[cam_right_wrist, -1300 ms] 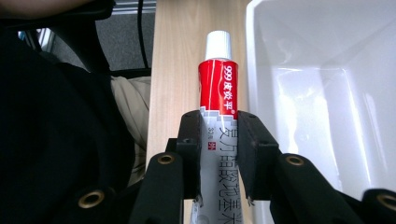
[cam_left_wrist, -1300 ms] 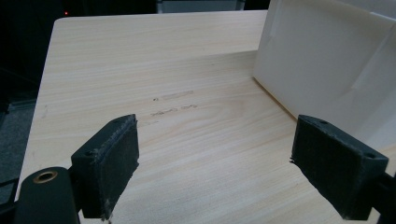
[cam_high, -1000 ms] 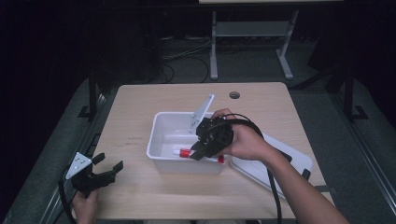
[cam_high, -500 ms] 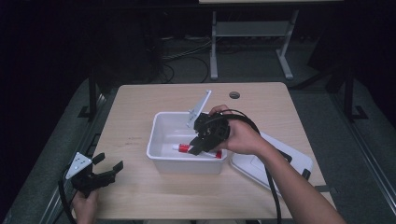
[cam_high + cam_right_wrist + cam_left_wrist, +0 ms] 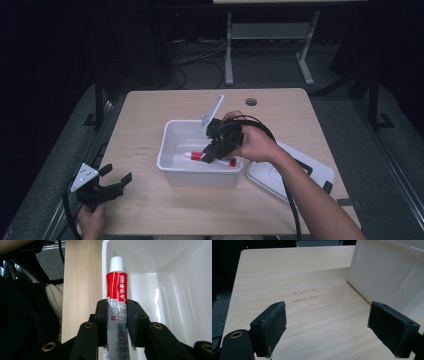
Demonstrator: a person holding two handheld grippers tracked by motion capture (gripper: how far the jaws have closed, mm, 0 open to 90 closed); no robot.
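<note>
The right hand-held gripper (image 5: 117, 322) has its jaws closed on a red-and-white tube (image 5: 117, 293), holding it inside the white bin (image 5: 175, 142) at mid-tabletop (image 5: 150, 110), near the bin's near wall. The grasp looks done; whether the tube is going in or coming out, I cannot tell. The left hand-held gripper (image 5: 327, 332) hovers wide open and empty at the near left corner.

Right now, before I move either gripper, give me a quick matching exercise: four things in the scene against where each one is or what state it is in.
Things:
1. tube
2. left gripper
3. lid
4. white bin

States:
a. open, holding nothing, near the table's front left corner
b. flat on the table, right of the bin
c. clamped in the right gripper
d. mid-table, uncovered

Pairs: 1-c, 2-a, 3-b, 4-d
</note>
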